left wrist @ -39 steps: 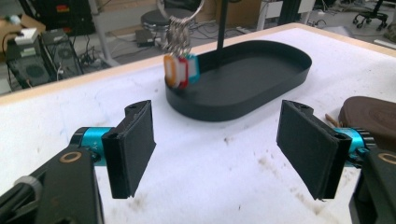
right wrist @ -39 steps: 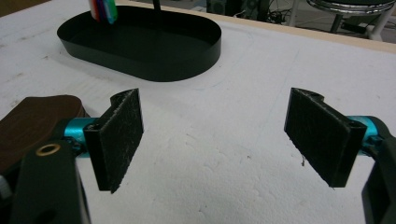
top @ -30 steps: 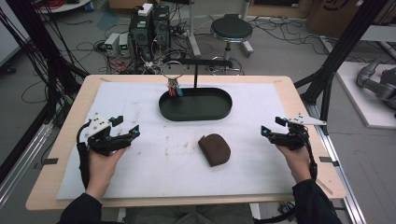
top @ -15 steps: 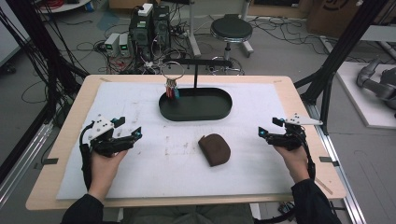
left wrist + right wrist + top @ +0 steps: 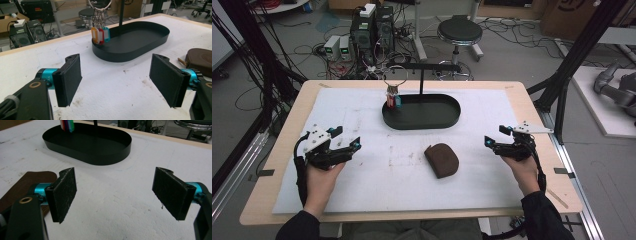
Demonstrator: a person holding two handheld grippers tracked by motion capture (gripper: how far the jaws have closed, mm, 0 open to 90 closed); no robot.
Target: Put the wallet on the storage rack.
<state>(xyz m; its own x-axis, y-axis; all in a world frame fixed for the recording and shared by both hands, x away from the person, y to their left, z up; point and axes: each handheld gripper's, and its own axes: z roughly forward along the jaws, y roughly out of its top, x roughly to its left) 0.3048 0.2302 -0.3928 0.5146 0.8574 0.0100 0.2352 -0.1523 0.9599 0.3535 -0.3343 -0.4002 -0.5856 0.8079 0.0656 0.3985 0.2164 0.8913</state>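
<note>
A white mat covers the table, a black oval tray with hanging key tags toward its far edge. Nearer the person, between both tools, lies a brown leather pouch, likely light, soft and best pinched across its rounded edge. The left gripper and right gripper hover low at either side, jaws wide apart, empty.
</note>
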